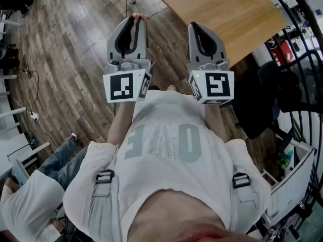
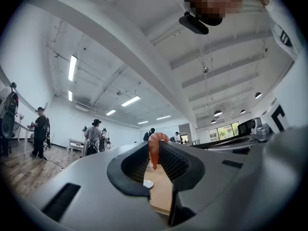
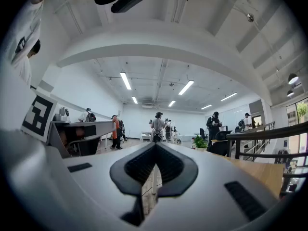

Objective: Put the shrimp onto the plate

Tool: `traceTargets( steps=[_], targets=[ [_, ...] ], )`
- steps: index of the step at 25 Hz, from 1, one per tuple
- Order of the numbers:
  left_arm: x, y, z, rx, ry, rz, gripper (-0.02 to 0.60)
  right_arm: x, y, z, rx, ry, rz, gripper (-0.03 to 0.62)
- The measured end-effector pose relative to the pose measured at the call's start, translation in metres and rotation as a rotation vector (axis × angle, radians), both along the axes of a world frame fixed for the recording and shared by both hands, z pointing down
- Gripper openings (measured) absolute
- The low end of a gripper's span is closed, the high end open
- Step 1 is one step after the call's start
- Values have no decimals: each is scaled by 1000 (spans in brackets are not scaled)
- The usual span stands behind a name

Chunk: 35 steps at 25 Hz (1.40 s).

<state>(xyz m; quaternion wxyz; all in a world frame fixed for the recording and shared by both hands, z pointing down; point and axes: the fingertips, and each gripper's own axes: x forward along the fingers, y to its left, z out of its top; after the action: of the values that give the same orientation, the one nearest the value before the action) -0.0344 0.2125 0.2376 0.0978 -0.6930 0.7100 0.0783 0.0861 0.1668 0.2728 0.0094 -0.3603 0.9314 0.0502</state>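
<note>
Left gripper: your left gripper is raised in front of your chest, its jaws clamped on the shrimp at their tips.
Shrimp: orange and curled, pinched between your left pads, over the wood floor near the table.
Right gripper: your right gripper is just beside the left, its jaws closed together with nothing between them.

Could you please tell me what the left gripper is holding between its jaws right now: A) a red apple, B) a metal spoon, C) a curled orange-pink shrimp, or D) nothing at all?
C: in the left gripper view, the curled orange-pink shrimp is pinched at the jaw tips of the left gripper and hangs down between them.
</note>
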Motion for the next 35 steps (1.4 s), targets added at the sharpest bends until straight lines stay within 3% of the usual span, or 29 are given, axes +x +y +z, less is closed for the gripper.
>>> traceTargets(
  steps=[12,15,21,29,35],
  targets=[
    [17,-12,2,-18,-6,19,70,12,-8,5,-27,6,10,18],
    [17,-16,5,-25,14,11,71,16,-9,2,-28,-46,-25,18],
    [23,-22,7,-39,9,-7,70,23,-16,14,-46,-12,-50,18],
    [-7,-20,10,-56,-3,-91,71,8,-11,26,-80,-5,-115,18],
    [-18,-21,11,-57,-7,-132,71,12,-25,26,-79,-23,-107,20]
  ],
)
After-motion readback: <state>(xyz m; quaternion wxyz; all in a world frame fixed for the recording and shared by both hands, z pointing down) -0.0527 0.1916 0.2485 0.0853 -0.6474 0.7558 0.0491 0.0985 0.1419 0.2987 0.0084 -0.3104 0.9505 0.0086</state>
